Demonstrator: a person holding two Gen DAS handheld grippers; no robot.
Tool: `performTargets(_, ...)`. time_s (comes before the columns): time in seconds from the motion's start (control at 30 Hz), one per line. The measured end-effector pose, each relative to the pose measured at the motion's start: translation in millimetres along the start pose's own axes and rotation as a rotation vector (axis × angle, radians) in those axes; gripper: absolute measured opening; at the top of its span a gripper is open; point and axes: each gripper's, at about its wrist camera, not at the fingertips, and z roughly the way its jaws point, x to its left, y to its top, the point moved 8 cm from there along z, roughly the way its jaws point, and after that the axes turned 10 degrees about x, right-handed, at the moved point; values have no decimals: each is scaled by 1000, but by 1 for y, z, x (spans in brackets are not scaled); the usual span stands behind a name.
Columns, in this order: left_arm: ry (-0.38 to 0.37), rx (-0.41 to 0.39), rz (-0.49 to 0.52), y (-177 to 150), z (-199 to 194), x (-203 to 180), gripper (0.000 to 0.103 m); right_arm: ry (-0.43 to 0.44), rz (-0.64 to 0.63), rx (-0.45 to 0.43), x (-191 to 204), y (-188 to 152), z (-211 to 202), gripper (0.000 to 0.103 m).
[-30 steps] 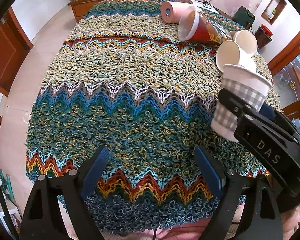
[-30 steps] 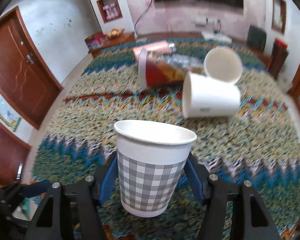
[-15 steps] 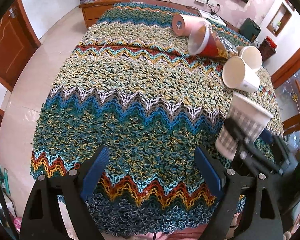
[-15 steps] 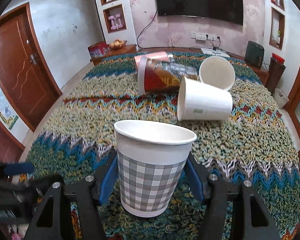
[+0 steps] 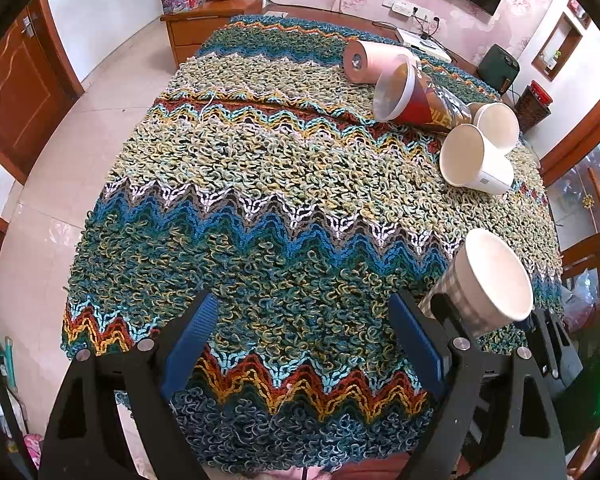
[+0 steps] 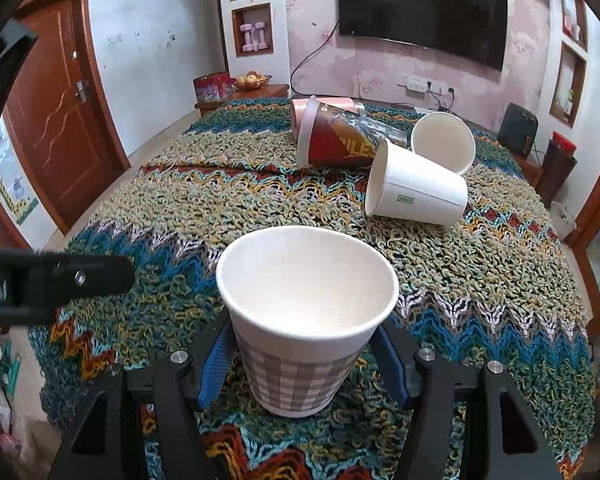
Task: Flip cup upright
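Left wrist view. Left gripper point(image 5: 302, 338) is over the near edge of the bench point(image 5: 260, 168), which wears a looped zigzag cover. Fingers point(image 5: 190, 344) are spread wide, nothing between them. Checked cup point(image 5: 482, 284) is at lower right, mouth up and tilted toward the camera, held on its lower wall by the right gripper point(image 5: 496, 330); I cannot tell from here whether its base touches the cover.

Count on the far right of the bench:
- white cups point(image 5: 474, 162), two, on their sides, touching
- red printed cup point(image 5: 414, 98), one, on its side
- pink roll point(image 5: 374, 60), one, just behind the red cup

Right wrist view. Right gripper point(image 6: 306, 358) has its blue fingers point(image 6: 216, 362) closed against both sides of the checked cup point(image 6: 306, 312), low on the wall near the base. The cup is upright, mouth open toward the camera, apparently empty, its base at or just above the cover. Same count here: two white cups point(image 6: 416, 190), one red cup point(image 6: 340, 136), with the pink roll point(image 6: 324, 102) half hidden behind it. Checked cups: one.

Handling, judged: thin paper, very light, wall crushes easily. A low grip near the stiff base is sound; mid-wall would dent. The looped cover is uneven, so the cup may tip on release.
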Motion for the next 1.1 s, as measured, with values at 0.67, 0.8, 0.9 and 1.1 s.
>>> performTargets(0.67,7,1,36,-9,-4,-7,89,-47,-60,36,10,-18,-6,65)
performTargets(0.8,5,-8,37,-10,-7,-7,89,-19,-46,47,10,-20,-6,72)
performTargets(0.9,2,-12,38,-11,-9,-6,89,6,-39,40,10,-20,-10,72)
performTargets(1.1,-1,-29,47,-12,-15,-9,89,17,-34,22,12,-20,-17,76)
